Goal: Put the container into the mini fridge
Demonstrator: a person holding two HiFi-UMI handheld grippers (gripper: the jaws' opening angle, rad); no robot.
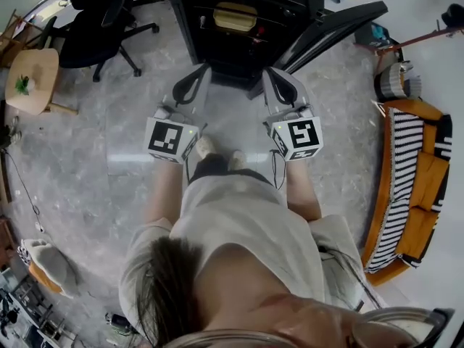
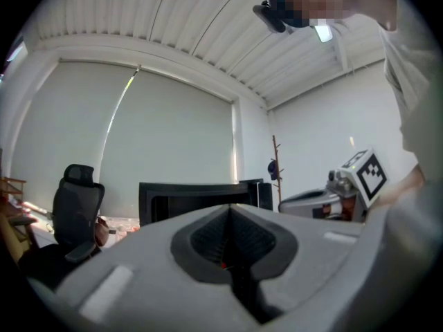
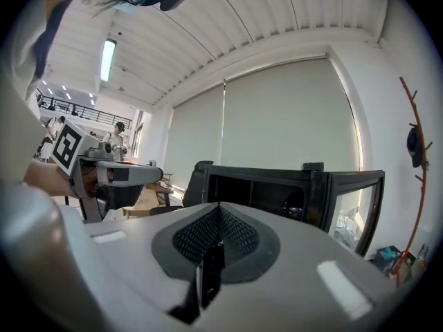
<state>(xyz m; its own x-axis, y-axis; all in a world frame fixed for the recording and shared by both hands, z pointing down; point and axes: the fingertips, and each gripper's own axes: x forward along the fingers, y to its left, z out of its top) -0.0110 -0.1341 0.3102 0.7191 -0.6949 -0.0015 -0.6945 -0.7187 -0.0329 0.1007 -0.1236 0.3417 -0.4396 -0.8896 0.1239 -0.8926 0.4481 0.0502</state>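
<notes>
The black mini fridge (image 1: 246, 27) stands on the floor ahead of me, its door (image 1: 337, 31) swung open to the right. A tan container (image 1: 234, 17) sits on a shelf inside it. My left gripper (image 1: 194, 78) and right gripper (image 1: 277, 78) are held side by side in front of my legs, a short way back from the fridge and pointing at it. Both are shut with nothing between the pads. In the left gripper view the left gripper (image 2: 232, 216) shows its pads meeting, the fridge (image 2: 197, 196) behind. The right gripper (image 3: 219, 213) is likewise shut before the fridge (image 3: 277, 189).
A black office chair (image 1: 98, 20) stands left of the fridge, with a small round wooden table (image 1: 32, 78) further left. An orange sofa with a striped cover (image 1: 413, 187) and a basket (image 1: 397, 82) line the right side. A coat rack (image 3: 415, 158) stands by the wall.
</notes>
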